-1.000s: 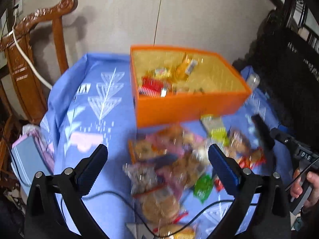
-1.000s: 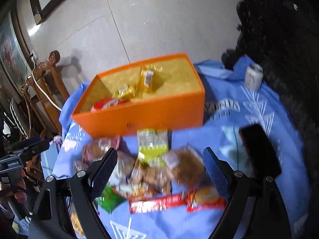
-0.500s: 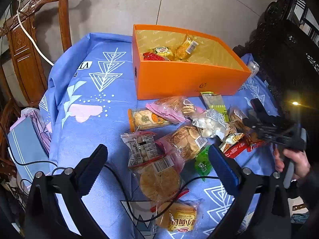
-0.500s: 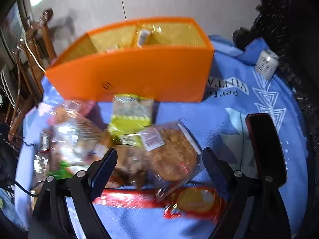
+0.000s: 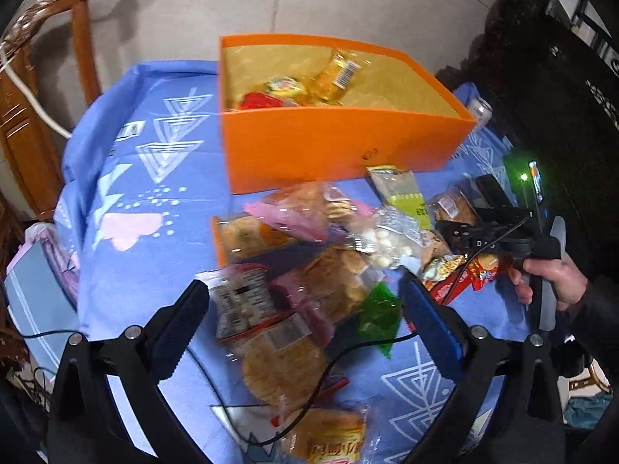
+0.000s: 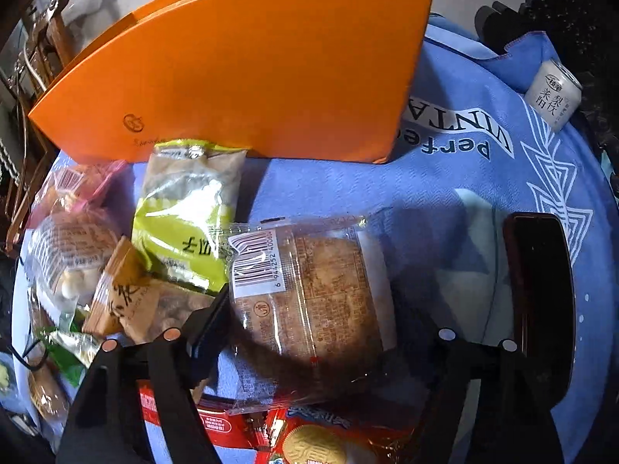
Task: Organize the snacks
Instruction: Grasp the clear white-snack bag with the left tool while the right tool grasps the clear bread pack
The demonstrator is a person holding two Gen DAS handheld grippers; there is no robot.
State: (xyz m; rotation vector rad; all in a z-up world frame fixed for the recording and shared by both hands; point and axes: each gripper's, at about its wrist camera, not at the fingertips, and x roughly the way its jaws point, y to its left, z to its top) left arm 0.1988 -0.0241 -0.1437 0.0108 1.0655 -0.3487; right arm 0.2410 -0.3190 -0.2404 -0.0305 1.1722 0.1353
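An orange box (image 5: 340, 143) stands at the back of the blue tablecloth (image 5: 154, 201) with a few snacks inside (image 5: 309, 85). A heap of snack packets (image 5: 309, 255) lies in front of it. My left gripper (image 5: 301, 309) is open and empty above the near packets. My right gripper (image 6: 309, 309) is open and low over a clear packet holding a brown cake (image 6: 321, 301), one finger on each side; contact cannot be told. It also shows in the left wrist view (image 5: 499, 232). The orange box (image 6: 240, 73) fills the back of the right wrist view.
A green packet (image 6: 185, 216) lies left of the cake and a red biscuit packet (image 6: 309, 440) lies nearest. A white can (image 6: 553, 92) stands at the back right. A dark flat object (image 6: 537, 290) lies right. A wooden chair (image 5: 46, 89) stands at left.
The right gripper has dropped lower and closer, so the cake packet now sits between its fingers. The left gripper has moved slightly forward over the heap.
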